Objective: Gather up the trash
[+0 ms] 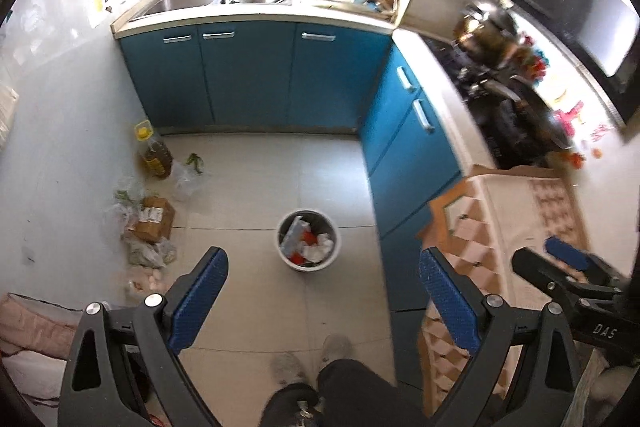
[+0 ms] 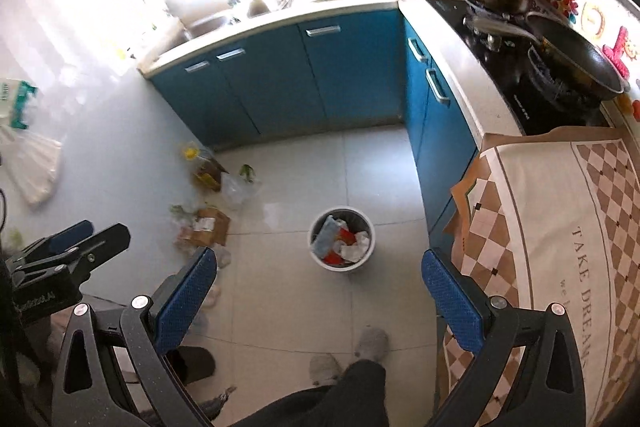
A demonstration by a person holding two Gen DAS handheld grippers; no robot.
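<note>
A white trash bin (image 1: 308,241) (image 2: 341,239) stands on the tiled kitchen floor, holding crumpled white paper, a blue-white packet and red scraps. My left gripper (image 1: 323,267) hangs high above the floor, open and empty, the bin between its blue pads. My right gripper (image 2: 319,269) is open and empty too, also framing the bin from above. Loose rubbish lies by the left wall: a brown cardboard box (image 1: 154,219) (image 2: 208,229), clear plastic bags (image 1: 188,179) (image 2: 236,191) and green scraps (image 1: 195,162).
Blue cabinets (image 1: 248,83) (image 2: 320,75) line the back and right. A yellow-capped oil bottle (image 1: 154,155) stands by the wall. A checked cloth (image 2: 552,227) covers a unit at right. Pans (image 2: 568,63) sit on the stove. The person's slippered feet (image 2: 372,343) are below.
</note>
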